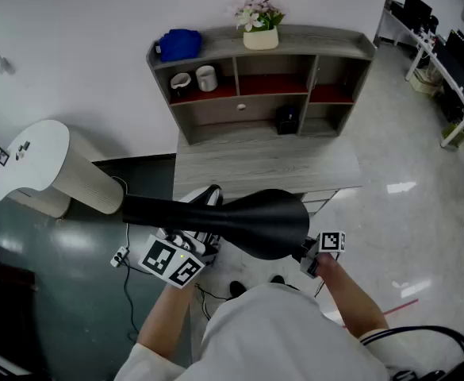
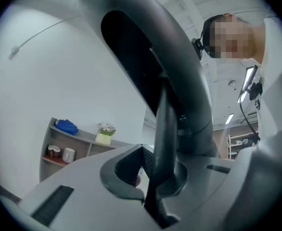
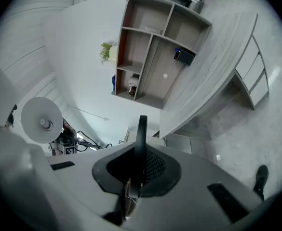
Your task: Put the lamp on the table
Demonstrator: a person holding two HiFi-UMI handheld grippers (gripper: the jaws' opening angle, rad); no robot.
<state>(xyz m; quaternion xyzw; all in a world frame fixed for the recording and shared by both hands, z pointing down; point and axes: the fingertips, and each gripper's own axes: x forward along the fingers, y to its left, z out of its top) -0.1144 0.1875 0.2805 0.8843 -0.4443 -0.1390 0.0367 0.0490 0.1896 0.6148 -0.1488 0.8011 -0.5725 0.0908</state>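
Note:
I hold the lamp lying sideways in the air in front of the grey wooden table [image 1: 263, 165]. Its white shade [image 1: 49, 169] points left, and its black stem runs to the wide black base [image 1: 255, 221] in the middle. My left gripper [image 1: 204, 232] is shut on the lamp's base edge near the stem, seen as a thin black rim [image 2: 162, 143] between its jaws. On the right side of the base, my right gripper [image 1: 307, 252] is shut on the rim [image 3: 141, 143]. The shade [image 3: 41, 120] shows at left in the right gripper view.
A shelf unit [image 1: 339, 78] stands at the back of the table with a blue bag [image 1: 178, 44], cups [image 1: 206, 78], a flower pot [image 1: 260, 24] and a small black device [image 1: 287, 119]. Desks with monitors [image 1: 454, 62] line the right wall. Cables [image 1: 422, 340] lie on the floor.

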